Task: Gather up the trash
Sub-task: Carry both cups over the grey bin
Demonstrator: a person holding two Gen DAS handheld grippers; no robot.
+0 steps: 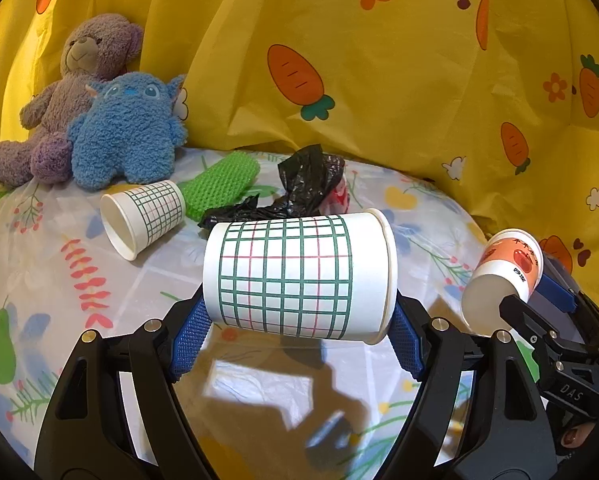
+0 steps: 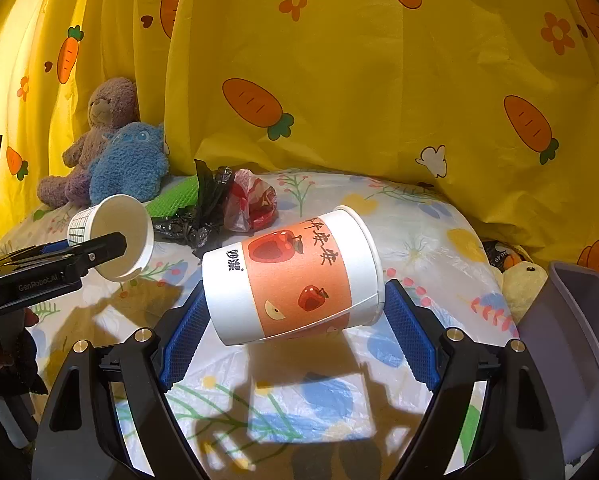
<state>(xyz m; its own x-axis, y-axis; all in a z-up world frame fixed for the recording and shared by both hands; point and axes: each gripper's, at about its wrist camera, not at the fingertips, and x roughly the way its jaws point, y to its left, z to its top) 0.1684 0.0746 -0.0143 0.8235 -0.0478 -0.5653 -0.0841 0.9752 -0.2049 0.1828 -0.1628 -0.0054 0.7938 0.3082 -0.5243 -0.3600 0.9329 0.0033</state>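
At the far left corner of the table [image 1: 51, 264], which wears a pale cloth printed with fruit and leaves, a purple teddy bear [image 1: 75, 92] sits against the yellow carrot-print curtain [image 1: 379, 80] with a blue plush monster [image 1: 127, 132] leaning on its front. Just right of them, toward the back edge, a second grid cup [image 1: 143, 216] lies on its side with its mouth toward the camera, next to a green knitted cloth [image 1: 219, 180]. A crumpled black plastic bag [image 1: 299, 184] sits beside the cloth, and a red and clear wrapper [image 2: 251, 204] touches its right side.

Nearer the front, the left gripper [image 1: 299, 320] holds a grid-patterned paper cup [image 1: 295, 276] sideways, clear of the cloth, one blue pad on the base and the other on the rim, so the jaws stand wide around it. To its right the right gripper [image 2: 295, 328] does the same with an apple-print paper cup [image 2: 295, 276] (orange band, red apples, dark lettering), tilted with its mouth up and to the right; the left pad meets the base, the right pad sits at the rim, though I cannot tell how firmly it presses there.

At the table's right edge a yellow plush toy [image 2: 523, 280] lies low against the curtain, and a grey plastic bin [image 2: 571, 320] stands beside it, only part of its rim and wall showing
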